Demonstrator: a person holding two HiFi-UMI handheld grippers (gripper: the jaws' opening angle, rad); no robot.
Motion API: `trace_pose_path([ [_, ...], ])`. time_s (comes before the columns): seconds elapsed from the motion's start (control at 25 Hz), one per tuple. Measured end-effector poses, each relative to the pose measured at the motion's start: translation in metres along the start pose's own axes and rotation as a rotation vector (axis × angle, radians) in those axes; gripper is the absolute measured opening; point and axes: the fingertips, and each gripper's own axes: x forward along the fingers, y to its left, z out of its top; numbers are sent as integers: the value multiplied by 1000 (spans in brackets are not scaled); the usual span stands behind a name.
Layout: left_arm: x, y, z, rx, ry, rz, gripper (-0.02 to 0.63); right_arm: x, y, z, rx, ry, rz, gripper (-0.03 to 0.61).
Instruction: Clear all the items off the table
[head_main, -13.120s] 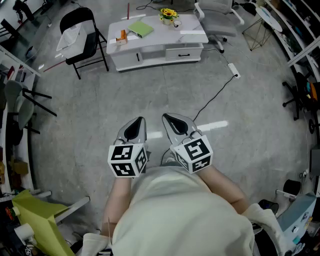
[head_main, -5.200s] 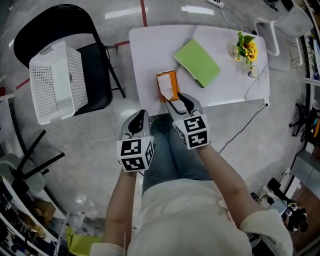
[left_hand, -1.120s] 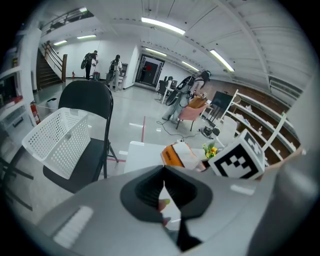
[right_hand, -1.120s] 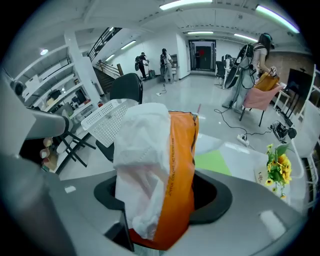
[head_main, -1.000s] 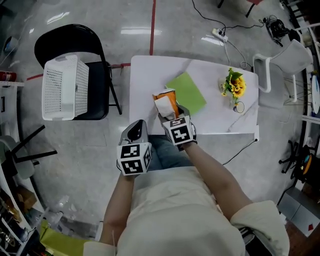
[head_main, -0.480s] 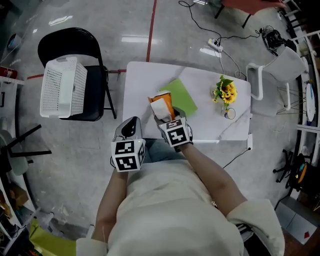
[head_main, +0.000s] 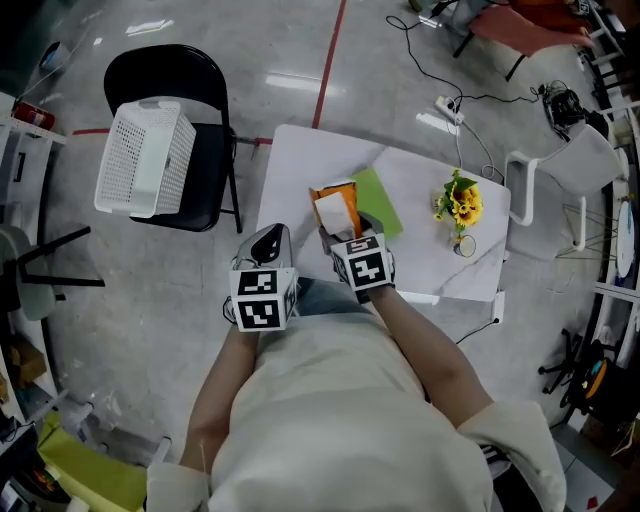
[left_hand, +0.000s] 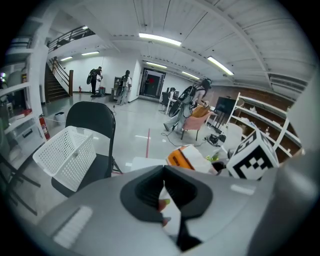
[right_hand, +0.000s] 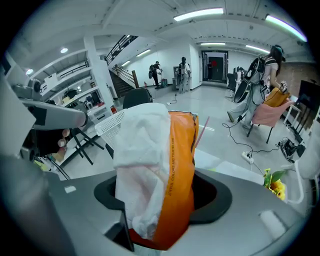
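Observation:
My right gripper (head_main: 338, 226) is shut on an orange tissue pack (head_main: 336, 207) with white tissue showing, lifted above the white table (head_main: 300, 170); in the right gripper view the tissue pack (right_hand: 165, 175) stands upright between the jaws of the right gripper (right_hand: 165, 200). A green book (head_main: 382, 200) lies on the table just right of the pack. A small vase of yellow flowers (head_main: 458, 208) stands at the table's right. My left gripper (head_main: 268, 246) is shut and empty, off the table's near left edge; the left gripper (left_hand: 165, 192) sees the pack (left_hand: 187, 156) to its right.
A white mesh basket (head_main: 145, 157) rests tilted on a black folding chair (head_main: 205, 120) left of the table. A white chair (head_main: 560, 180) and a power strip with cables (head_main: 448, 108) lie to the right. People stand far off in the hall.
The head camera has shifted, so the table and basket sit a little differently in view. The right gripper still holds the tissue pack up; the left gripper stays shut beside it.

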Motion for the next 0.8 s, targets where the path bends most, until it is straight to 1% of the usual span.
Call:
trace_pose_path([
  [0.2, 1, 12, 8, 2, -9, 11, 9, 5, 8, 14, -10, -13, 11, 314],
  [0.48, 2, 37, 13, 2, -11, -5, 9, 14, 22, 35, -22, -24, -3, 313],
  [0.8, 0, 78, 21, -5, -4, -16, 9, 28, 48, 56, -32, -18, -10, 313],
])
